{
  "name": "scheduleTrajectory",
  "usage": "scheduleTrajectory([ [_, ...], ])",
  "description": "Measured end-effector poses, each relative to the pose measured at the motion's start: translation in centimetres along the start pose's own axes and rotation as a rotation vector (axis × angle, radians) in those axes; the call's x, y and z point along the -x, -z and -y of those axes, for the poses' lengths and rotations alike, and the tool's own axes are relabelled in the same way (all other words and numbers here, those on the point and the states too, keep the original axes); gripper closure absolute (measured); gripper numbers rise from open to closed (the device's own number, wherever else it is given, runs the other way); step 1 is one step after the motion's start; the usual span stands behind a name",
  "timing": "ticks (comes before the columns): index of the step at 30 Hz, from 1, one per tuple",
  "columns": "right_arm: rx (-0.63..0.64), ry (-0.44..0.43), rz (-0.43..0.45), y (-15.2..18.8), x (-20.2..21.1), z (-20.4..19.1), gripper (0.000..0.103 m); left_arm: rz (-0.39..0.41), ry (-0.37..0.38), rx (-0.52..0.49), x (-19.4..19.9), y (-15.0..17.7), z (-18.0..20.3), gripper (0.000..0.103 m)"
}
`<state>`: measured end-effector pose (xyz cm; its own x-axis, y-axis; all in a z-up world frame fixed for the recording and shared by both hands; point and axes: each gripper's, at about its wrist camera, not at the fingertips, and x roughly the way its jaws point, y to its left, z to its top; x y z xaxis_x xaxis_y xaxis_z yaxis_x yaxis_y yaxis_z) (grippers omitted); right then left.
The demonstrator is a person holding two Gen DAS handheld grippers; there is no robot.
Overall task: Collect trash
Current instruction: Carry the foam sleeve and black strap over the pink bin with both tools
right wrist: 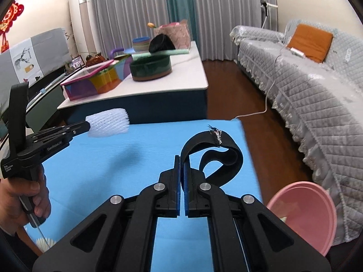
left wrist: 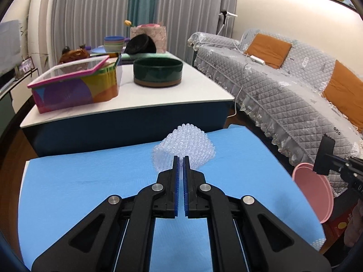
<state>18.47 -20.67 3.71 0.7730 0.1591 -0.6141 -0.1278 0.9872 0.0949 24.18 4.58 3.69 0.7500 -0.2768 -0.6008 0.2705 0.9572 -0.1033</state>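
My left gripper is shut on a white foam net sleeve and holds it above the blue mat. The right wrist view shows that gripper from the side with the sleeve lifted off the mat. My right gripper is shut on a black elastic strap with a frayed end, curled in a loop over the blue mat. A pink basin stands on the floor right of the mat; it also shows in the left wrist view.
A low white table behind the mat carries a colourful box, a dark green round tin and more containers. A grey quilted sofa with orange cushions runs along the right. Another white foam piece lies at the mat's near left.
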Motion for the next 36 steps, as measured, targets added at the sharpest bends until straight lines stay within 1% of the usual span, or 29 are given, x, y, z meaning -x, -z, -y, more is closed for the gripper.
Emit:
scheduleTrajectory([
  [3, 0.009, 0.008, 0.028, -0.2, 3.0, 1.4, 0.101, 0.015, 0.003, -0.008, 1.6, 0.2, 1.1, 0.100],
  [9, 0.004, 0.007, 0.079, -0.7, 7.5, 3.5, 0.101, 0.027, 0.017, -0.018, 4.5, 0.1, 4.0, 0.100],
  [13, 0.023, 0.006, 0.100, -0.6, 9.3, 4.2, 0.101, 0.045, 0.027, -0.023, 6.7, -0.2, 6.4, 0.100],
  [18, 0.023, 0.015, 0.115, 0.3, 10.2, 5.5, 0.101, 0.040, 0.014, -0.010, 8.0, 0.4, 9.1, 0.100],
  [23, -0.016, 0.025, 0.111, 1.4, 10.0, 7.3, 0.101, 0.045, 0.012, 0.012, 8.0, 1.7, 11.2, 0.100],
  [28, -0.043, 0.048, 0.104, 2.7, 9.9, 9.5, 0.101, 0.067, 0.042, 0.027, 7.6, 2.6, 12.8, 0.100],
  [36, -0.086, 0.098, 0.096, 4.5, 10.1, 13.2, 0.101, 0.053, 0.078, -0.027, 5.8, 3.0, 16.2, 0.100],
])
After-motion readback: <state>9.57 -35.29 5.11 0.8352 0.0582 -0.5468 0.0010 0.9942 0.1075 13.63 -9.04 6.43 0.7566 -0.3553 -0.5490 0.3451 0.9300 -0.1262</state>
